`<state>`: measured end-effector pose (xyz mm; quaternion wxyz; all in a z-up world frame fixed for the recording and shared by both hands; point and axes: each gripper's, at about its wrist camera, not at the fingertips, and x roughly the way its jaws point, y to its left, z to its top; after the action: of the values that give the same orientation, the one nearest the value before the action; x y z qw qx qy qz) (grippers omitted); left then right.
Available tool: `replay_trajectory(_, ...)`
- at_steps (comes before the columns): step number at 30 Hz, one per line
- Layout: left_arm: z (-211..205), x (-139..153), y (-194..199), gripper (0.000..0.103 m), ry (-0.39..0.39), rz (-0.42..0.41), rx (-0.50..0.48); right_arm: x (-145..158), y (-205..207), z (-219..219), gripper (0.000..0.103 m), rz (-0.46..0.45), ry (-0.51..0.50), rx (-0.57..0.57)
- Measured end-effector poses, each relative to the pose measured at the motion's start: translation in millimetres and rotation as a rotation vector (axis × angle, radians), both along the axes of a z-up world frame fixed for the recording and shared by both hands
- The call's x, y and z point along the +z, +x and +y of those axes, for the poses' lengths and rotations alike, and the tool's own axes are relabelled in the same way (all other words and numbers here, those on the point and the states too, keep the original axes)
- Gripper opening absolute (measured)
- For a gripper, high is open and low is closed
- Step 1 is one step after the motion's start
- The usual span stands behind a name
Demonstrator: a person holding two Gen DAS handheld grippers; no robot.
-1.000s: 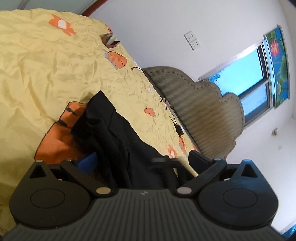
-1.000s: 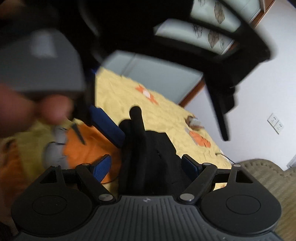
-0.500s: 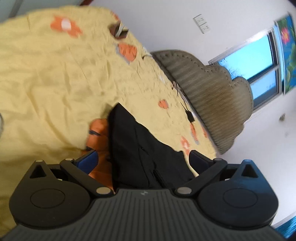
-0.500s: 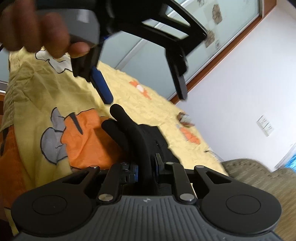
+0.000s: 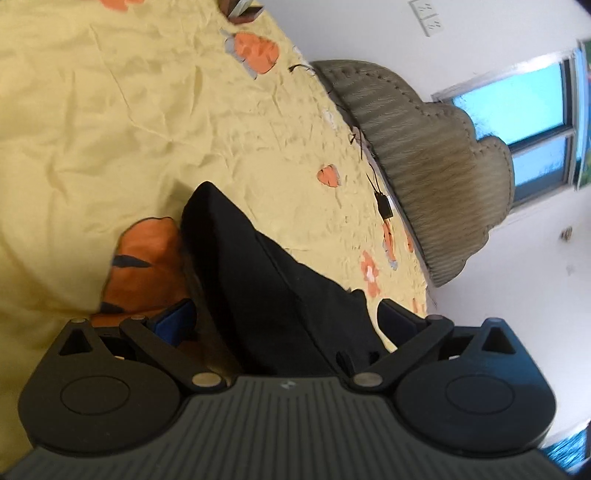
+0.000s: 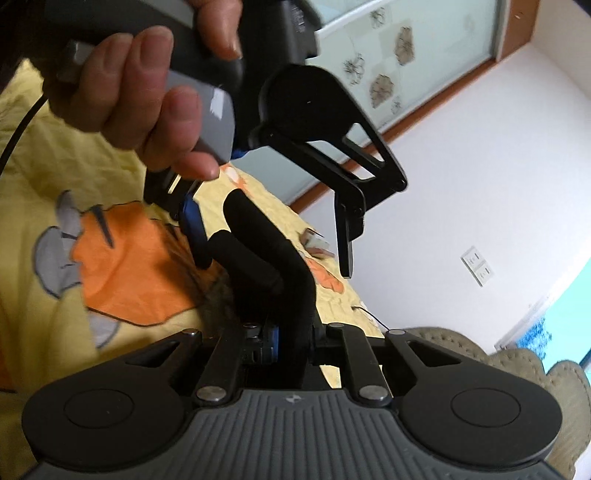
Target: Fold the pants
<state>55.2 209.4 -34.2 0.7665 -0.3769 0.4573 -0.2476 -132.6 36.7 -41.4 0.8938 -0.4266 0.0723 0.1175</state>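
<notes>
The black pants lie bunched on a yellow bed sheet. My left gripper is open, its blue pads either side of the pants fabric, which runs between them. In the right wrist view my right gripper is shut on a rolled fold of the pants, lifting it off the sheet. The left gripper shows there too, held by a hand, open, with one blue pad beside the fold.
A grey-green padded headboard stands at the bed's far edge, with a thin black cable and plug beside it. White wall with sockets and a window lie beyond. A small object sits on the sheet far off.
My right gripper closed on the pants fold and raised it. The left gripper stayed open and shifted over the pants.
</notes>
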Motion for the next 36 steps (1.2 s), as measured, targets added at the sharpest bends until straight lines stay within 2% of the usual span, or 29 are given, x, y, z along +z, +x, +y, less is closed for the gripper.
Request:
replay_trajectory(4,-6,14,19,0.103,0.036,-0.06,0.008,-2,-3,-5,0.013,0.005,0.001,-0.002)
replay_trajectory(6,-10,13,28,0.103,0.045,-0.05,0.006,-4,-6,-5,0.013,0.007,-0.005,0.002)
replay_trajectory(10,-27,14,26,0.101,0.149,-0.082,-0.037,-5,-11,-8,0.013,0.012,-0.003,0.002)
replay_trajectory(12,-29,15,22,0.097,0.179,-0.102,-0.039,-7,-13,-9,0.013,0.015,-0.005,0.003)
replay_trajectory(15,-26,16,20,0.079,0.195,-0.118,-0.026,-11,-15,-7,0.013,0.027,-0.02,0.018)
replay_trajectory(17,-26,18,20,0.054,0.223,-0.131,-0.029,-9,-16,-7,0.013,0.032,-0.027,0.026)
replay_trajectory(18,-27,19,20,0.047,0.249,-0.128,-0.028,-8,-17,-7,0.013,0.032,-0.026,0.031)
replay_trajectory(19,-27,18,20,0.032,0.271,-0.123,-0.019,-8,-18,-7,0.013,0.035,-0.026,0.032)
replay_trajectory(20,-27,18,20,0.025,0.286,-0.119,-0.009,-8,-18,-7,0.013,0.038,-0.025,0.031)
replay_trajectory(22,-24,17,19,0.02,0.277,-0.107,0.014,-4,-23,-10,0.013,0.046,-0.028,0.03)
replay_trajectory(24,-23,18,18,0.018,0.278,-0.103,0.027,-4,-22,-12,0.013,0.048,-0.038,0.034)
replay_trajectory(28,-32,30,11,0.017,0.349,-0.139,0.036,0,-30,-12,0.013,0.05,-0.028,0.04)
replay_trajectory(36,-53,53,4,0.014,0.431,-0.169,0.052,8,-40,-16,0.013,0.045,0.007,0.029)
